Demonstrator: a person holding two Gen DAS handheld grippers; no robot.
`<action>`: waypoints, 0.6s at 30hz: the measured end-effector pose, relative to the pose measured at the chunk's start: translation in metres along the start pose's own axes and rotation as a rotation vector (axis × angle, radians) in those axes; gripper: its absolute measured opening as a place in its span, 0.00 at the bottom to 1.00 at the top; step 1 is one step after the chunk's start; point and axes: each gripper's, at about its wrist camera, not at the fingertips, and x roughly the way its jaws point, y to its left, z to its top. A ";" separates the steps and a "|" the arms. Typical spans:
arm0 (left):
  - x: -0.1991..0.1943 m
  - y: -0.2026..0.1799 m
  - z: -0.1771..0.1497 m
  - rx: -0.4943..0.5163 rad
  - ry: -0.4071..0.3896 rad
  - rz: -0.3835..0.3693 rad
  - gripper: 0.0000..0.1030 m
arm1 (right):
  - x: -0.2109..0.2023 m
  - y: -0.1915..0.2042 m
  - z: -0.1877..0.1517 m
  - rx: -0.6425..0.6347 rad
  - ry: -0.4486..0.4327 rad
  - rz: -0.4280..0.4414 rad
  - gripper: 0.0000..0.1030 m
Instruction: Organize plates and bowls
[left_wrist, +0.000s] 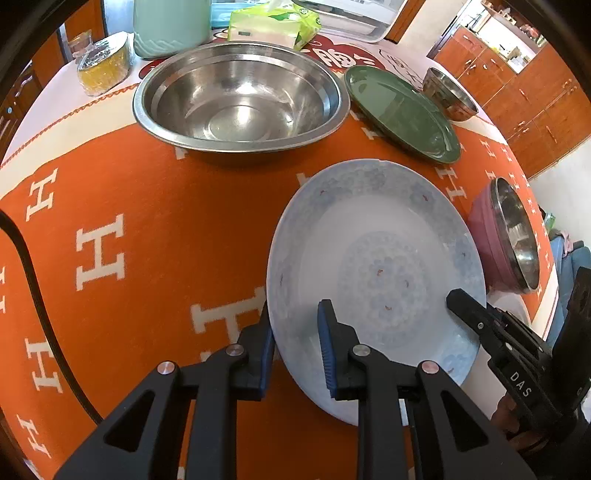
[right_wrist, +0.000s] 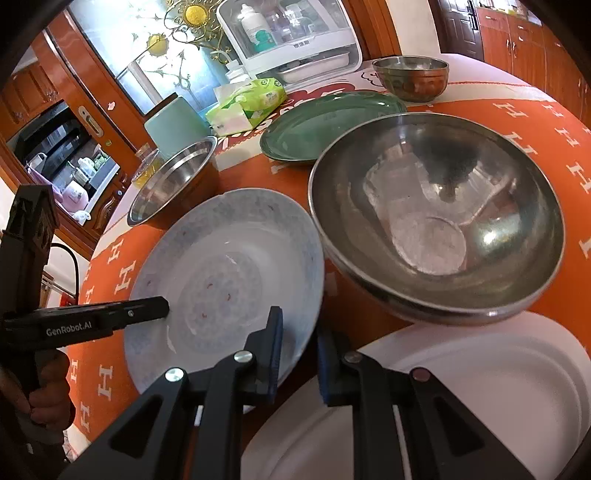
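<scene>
A pale blue patterned plate lies on the orange tablecloth. My left gripper is shut on its near-left rim, one pad on top and one beneath. My right gripper is shut on the opposite rim in the same way. In the left wrist view, one of the right gripper's fingers rests on the plate's right edge. A large steel basin, a green plate, a small steel bowl and a pink-sided steel bowl stand around it.
A white plate lies under the right gripper, beside the pink-sided bowl. At the back of the table stand a mint canister, a tissue pack, a jar of yellow stuff and a white dish cabinet. A black cable hangs past the left edge.
</scene>
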 end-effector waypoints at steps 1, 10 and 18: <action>-0.001 0.000 0.000 0.004 0.000 0.002 0.20 | -0.001 0.001 -0.001 0.002 0.001 0.004 0.15; -0.033 -0.002 -0.014 0.035 -0.046 0.030 0.20 | -0.020 0.013 -0.008 -0.019 -0.023 0.037 0.15; -0.067 -0.002 -0.037 0.053 -0.090 0.029 0.20 | -0.047 0.025 -0.014 -0.063 -0.069 0.080 0.15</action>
